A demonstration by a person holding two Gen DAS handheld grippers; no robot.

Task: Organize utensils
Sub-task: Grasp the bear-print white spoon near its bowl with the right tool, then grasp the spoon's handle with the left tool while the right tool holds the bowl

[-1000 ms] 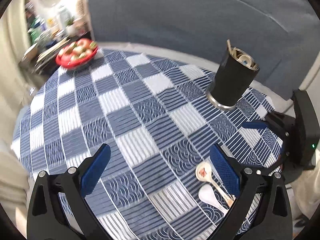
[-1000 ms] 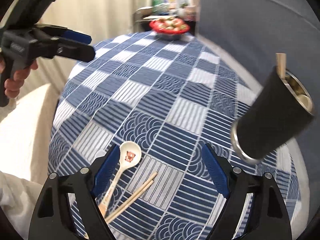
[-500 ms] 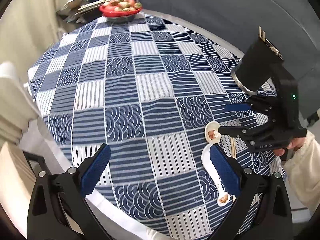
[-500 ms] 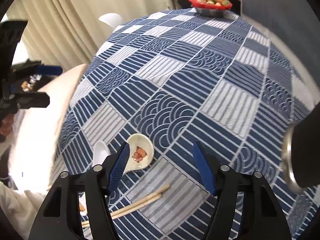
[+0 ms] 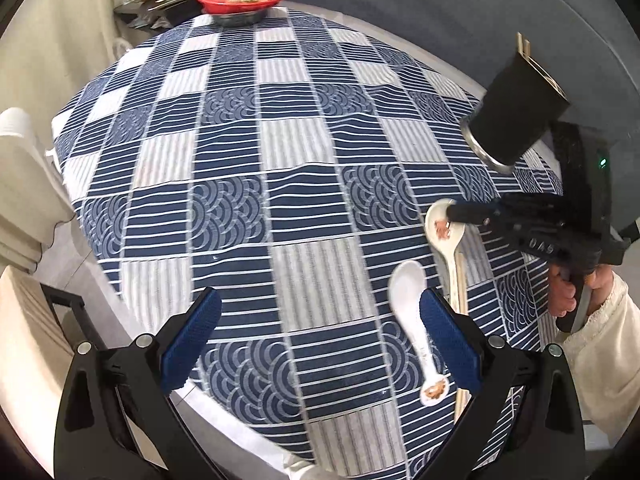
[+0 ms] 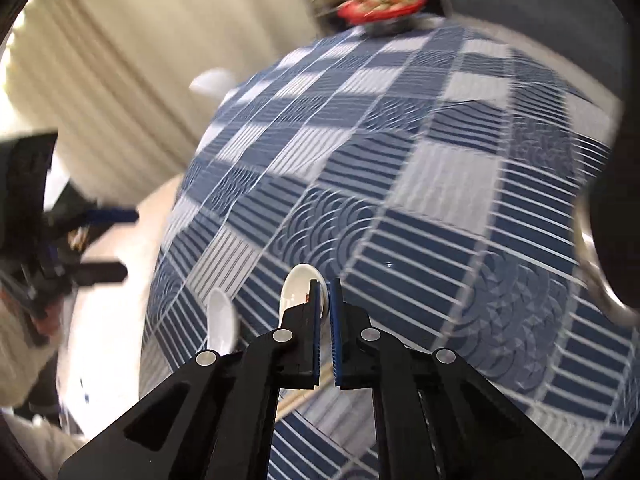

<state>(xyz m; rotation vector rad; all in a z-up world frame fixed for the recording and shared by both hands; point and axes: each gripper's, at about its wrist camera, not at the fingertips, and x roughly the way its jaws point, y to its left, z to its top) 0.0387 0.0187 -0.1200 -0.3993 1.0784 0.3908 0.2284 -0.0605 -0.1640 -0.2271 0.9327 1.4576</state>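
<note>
— Two spoons and a pair of chopsticks (image 5: 460, 280) are not put away yet, lying on the checked tablecloth (image 5: 288, 152). Only the black holder (image 5: 516, 116), up beyond the right gripper (image 6: 325, 292), has anything in it: a couple of stick ends poke above its rim.

— So most of it is left?

— I'd say so; nothing on the cloth looks lifted yet.

— What are the tongs doing?

— The right gripper's blue pads (image 6: 316, 320) are nearly together, pinched on the bowl of the decorated spoon (image 5: 442, 228), I think. The picture is blurred, so I can't swear the grip is firm.

— And the other one?

— The left gripper (image 5: 318, 344) hangs with its jaws wide apart, touching nothing. The plain white spoon (image 5: 412, 312) lies just inside its right finger, the chopsticks just past that. A red fruit bowl (image 5: 240, 0) sits well beyond both, at the far edge.
</note>
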